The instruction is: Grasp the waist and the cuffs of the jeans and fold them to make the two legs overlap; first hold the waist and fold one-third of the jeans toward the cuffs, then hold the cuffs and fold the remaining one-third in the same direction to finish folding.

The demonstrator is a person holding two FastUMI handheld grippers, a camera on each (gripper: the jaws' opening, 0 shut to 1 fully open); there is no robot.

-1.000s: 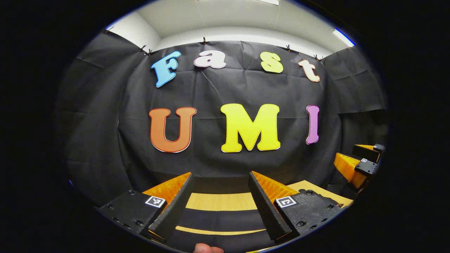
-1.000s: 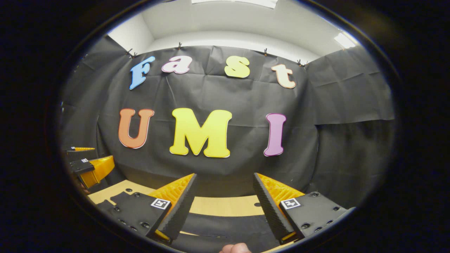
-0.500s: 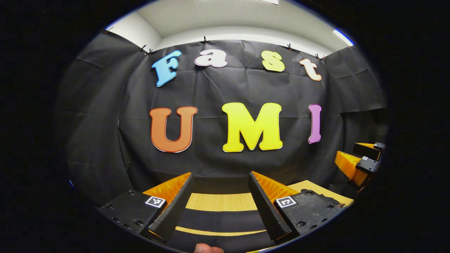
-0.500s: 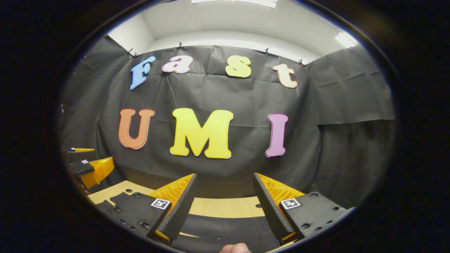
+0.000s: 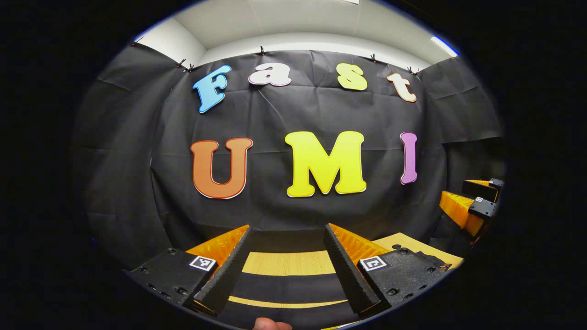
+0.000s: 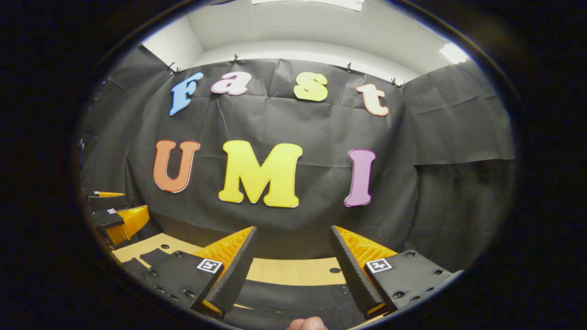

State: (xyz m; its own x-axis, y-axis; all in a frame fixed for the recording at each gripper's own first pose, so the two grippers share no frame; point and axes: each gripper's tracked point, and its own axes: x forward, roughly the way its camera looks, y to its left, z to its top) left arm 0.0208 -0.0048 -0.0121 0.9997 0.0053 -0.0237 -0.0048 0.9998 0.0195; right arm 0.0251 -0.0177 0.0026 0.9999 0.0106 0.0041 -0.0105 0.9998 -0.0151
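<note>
Below, dark jeans (image 5: pixel 289 286) lie flat on the wooden table (image 5: pixel 286 263), both the left gripper (image 5: pixel 286 261) and right gripper (image 6: pixel 291 263) spread wide, holding nothing.

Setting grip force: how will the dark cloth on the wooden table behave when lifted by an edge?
Likely floppy: the dark cloth lies flat on the light wooden table, so it should sag. Probably won't slip from the ribbed pads of the open right claw. Weight is unclear; little shows.
</note>
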